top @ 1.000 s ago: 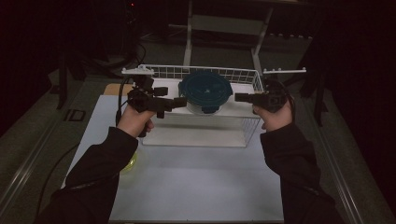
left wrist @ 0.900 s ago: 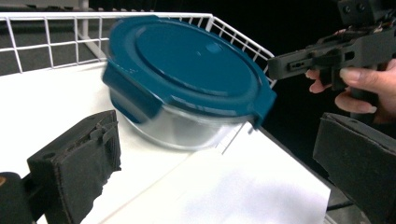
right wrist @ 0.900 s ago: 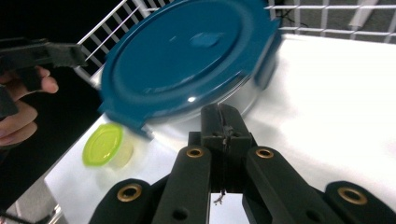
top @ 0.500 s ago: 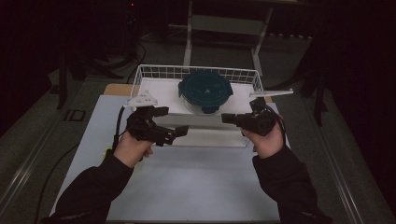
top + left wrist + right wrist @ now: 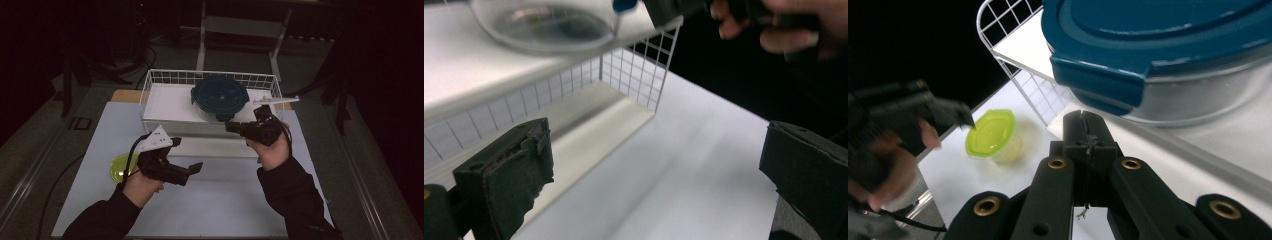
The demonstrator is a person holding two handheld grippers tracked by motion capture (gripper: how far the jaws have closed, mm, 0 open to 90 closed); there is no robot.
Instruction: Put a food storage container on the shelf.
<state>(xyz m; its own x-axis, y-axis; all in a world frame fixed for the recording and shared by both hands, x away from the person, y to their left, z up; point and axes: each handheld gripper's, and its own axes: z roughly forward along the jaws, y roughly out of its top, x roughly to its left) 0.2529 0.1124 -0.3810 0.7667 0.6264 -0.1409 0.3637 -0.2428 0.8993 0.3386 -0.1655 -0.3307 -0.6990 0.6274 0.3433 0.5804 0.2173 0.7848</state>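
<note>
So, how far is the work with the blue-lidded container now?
Done: the blue-lidded container sits closed on the white tray in the wire basket. In hand: nothing; the left gripper is open and empty above the table, the right gripper shut and empty beside the container. Left: seemingly the green-lidded cup, untouched on the table.

1. A lidded container (image 5: 220, 97) sits on a raised board (image 5: 167, 102) inside a wire basket (image 5: 210, 77) at the far side of the table (image 5: 225, 200).
2. The right gripper (image 5: 231, 127), jaws pressed together, hangs just before the basket's near edge; the container lies just beyond and above its jaw tips.
3. The left gripper (image 5: 196, 167), jaws spread wide, hovers over the table, nearer the person, well apart from the basket.
4. A small lidded cup (image 5: 993, 135) stands on the table behind the left gripper's jaws, beside the hand (image 5: 142, 185).
</note>
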